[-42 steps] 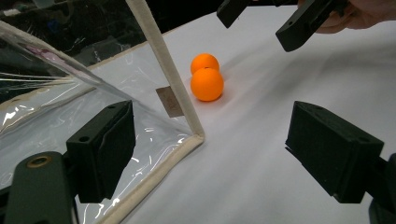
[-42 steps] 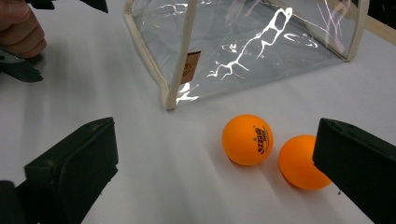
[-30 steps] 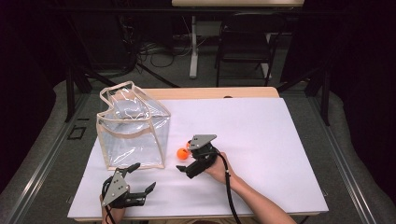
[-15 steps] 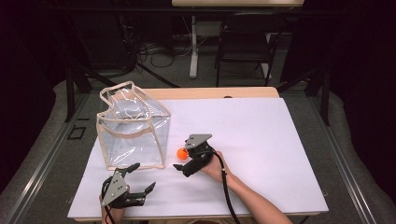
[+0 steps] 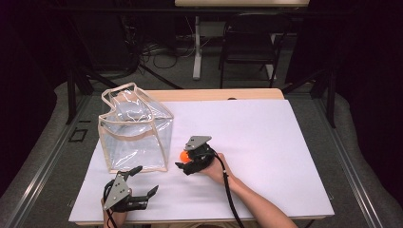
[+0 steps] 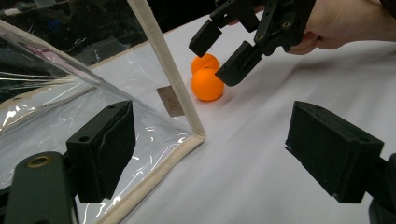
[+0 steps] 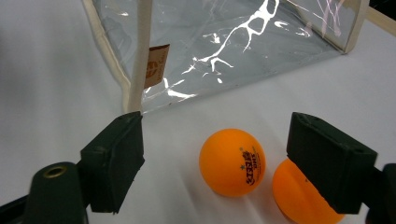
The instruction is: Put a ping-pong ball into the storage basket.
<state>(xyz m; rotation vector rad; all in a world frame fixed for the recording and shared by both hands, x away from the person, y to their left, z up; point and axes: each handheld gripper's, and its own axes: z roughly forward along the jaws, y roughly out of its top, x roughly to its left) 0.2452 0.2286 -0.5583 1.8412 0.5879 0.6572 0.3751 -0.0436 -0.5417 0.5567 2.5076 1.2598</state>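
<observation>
Two orange balls lie on the white table sheet beside a clear plastic bag [image 5: 135, 135] with beige trim. In the right gripper view one ball [image 7: 232, 162] sits between the jaws of my right gripper [image 7: 223, 161], and the other ball [image 7: 299, 198] is half hidden behind the right-hand jaw. These jaws have just been closing, but a gap still shows between each pad and the ball. The left gripper view shows the right gripper [image 6: 223, 51] tilted down over both balls [image 6: 207, 85]. My left gripper [image 5: 146, 179] rests open near the front edge, holding nothing.
The bag [image 6: 154, 126] stands upright with its mouth open, a corner of its trim close to the balls. White sheet [image 5: 285, 142] stretches to the right and back. Chairs and cables stand on the floor beyond the table.
My right gripper has edged left toward the balls and its jaws have narrowed around one of them. The left gripper has stayed where it was.
</observation>
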